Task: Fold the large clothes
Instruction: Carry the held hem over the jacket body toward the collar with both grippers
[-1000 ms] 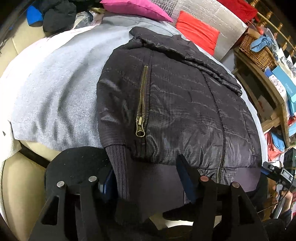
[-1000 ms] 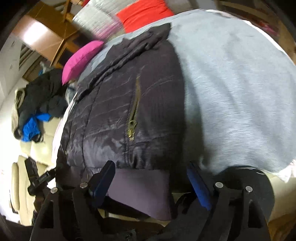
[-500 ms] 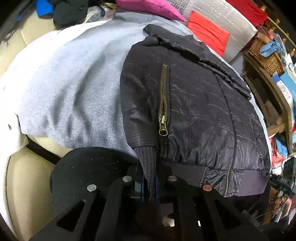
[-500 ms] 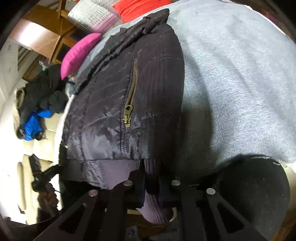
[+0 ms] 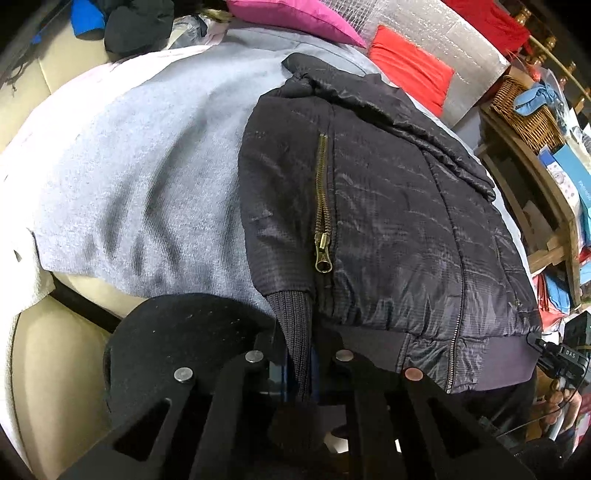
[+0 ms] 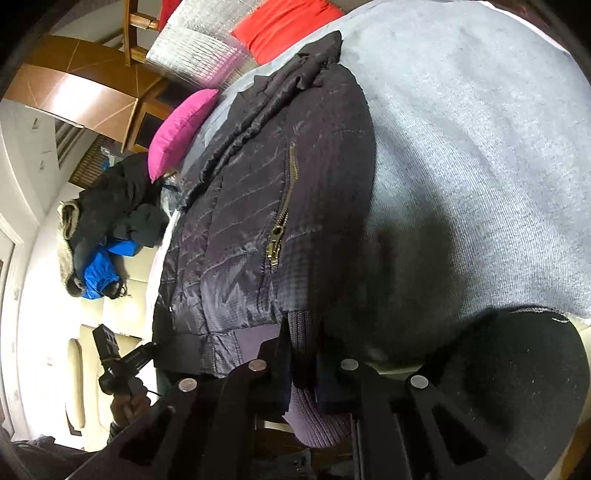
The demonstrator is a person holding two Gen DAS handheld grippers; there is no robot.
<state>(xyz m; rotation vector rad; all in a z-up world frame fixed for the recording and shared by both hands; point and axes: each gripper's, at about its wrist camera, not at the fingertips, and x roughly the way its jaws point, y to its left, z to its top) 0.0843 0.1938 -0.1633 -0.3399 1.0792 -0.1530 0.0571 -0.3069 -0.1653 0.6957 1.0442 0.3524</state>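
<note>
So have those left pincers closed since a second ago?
Yes. The left gripper has shut on the jacket's ribbed hem, beside the brass zipper.

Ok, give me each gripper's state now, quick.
Left gripper: shut on the ribbed knit hem of the dark quilted jacket.
Right gripper: shut on the same jacket's ribbed hem.

Both cams ride the grippers, angled down and close over the jacket hem. Left wrist view looks up its length from one corner, right wrist view from the other, rolled sideways. Both catch the jacket, the grey sheet and the pink pillow.
</note>
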